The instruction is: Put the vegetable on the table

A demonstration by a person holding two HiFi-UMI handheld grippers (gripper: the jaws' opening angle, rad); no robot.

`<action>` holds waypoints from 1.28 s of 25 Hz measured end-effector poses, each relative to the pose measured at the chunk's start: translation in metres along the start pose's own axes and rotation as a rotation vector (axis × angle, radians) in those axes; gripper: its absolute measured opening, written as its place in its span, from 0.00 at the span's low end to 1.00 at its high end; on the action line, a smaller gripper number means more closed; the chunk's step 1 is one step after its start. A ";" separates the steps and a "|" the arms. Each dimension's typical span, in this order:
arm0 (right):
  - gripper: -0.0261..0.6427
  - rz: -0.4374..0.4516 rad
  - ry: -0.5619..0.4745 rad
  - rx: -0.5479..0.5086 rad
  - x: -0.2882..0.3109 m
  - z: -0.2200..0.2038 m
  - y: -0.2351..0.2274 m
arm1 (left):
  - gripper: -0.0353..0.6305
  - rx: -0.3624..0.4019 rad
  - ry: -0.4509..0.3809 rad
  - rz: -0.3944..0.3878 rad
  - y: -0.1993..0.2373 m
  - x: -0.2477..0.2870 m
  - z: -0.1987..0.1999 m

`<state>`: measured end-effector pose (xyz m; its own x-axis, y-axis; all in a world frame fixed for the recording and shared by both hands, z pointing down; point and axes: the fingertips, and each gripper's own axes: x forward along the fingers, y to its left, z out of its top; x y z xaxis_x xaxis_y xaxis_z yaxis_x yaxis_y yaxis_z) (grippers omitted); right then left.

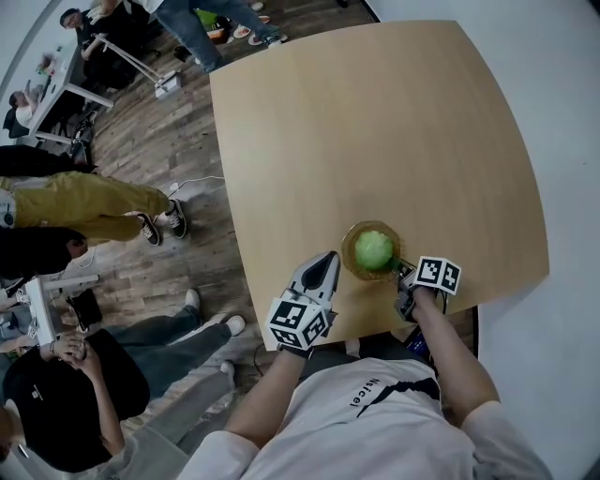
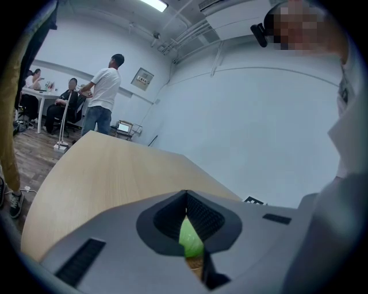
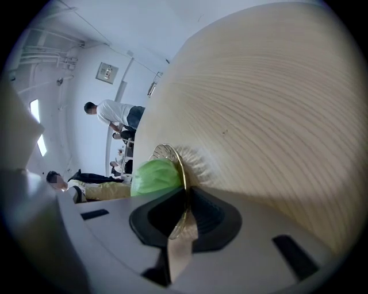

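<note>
right gripper [image 3: 184,198] clamps the bowl [image 3: 179,166] rim, vegetable [image 3: 152,177] just beyond its fingers; left gripper [image 2: 186,201] has its fingers together, mostly hiding the vegetable.

The place appears to be an office or lab-style workroom. In the head view, a large pale wooden table [image 1: 375,122] is seen from 12 to 3 o'clock, set on a wood-plank floor [image 1: 141,150] that runs from 9 to 11 o'clock. A white desk [image 1: 58,86] with seated people [image 1: 17,111] is seen at 10 o'clock, and several bystanders [image 1: 84,202] are gathered from 7 to 9 o'clock. In the left gripper view, bare white walls [image 2: 259,126] are shown, with a strip light [image 2: 154,4] and exposed ceiling pipes [image 2: 190,34] near 12 o'clock. A small wall panel [image 2: 142,77] and a standing person [image 2: 103,92] are seen at 10 o'clock.
</note>
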<state>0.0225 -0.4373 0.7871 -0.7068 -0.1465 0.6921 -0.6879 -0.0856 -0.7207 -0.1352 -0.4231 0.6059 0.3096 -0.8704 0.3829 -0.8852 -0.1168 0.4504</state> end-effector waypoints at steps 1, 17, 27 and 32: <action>0.08 -0.002 -0.002 -0.002 0.000 0.001 0.000 | 0.07 0.000 0.000 -0.002 0.000 0.000 -0.001; 0.07 -0.060 -0.190 -0.228 -0.075 0.007 0.050 | 0.07 0.014 0.031 -0.071 -0.032 -0.029 0.007; 0.06 0.058 -0.366 -0.473 -0.105 -0.042 0.152 | 0.07 0.038 0.031 -0.124 -0.047 -0.084 -0.003; 0.06 0.057 -0.475 -0.590 -0.104 -0.078 0.176 | 0.07 0.060 0.021 -0.161 -0.036 -0.114 -0.015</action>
<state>-0.0381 -0.3607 0.5915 -0.6889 -0.5548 0.4665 -0.7209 0.4568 -0.5212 -0.1336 -0.3128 0.5581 0.4560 -0.8278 0.3267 -0.8423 -0.2830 0.4587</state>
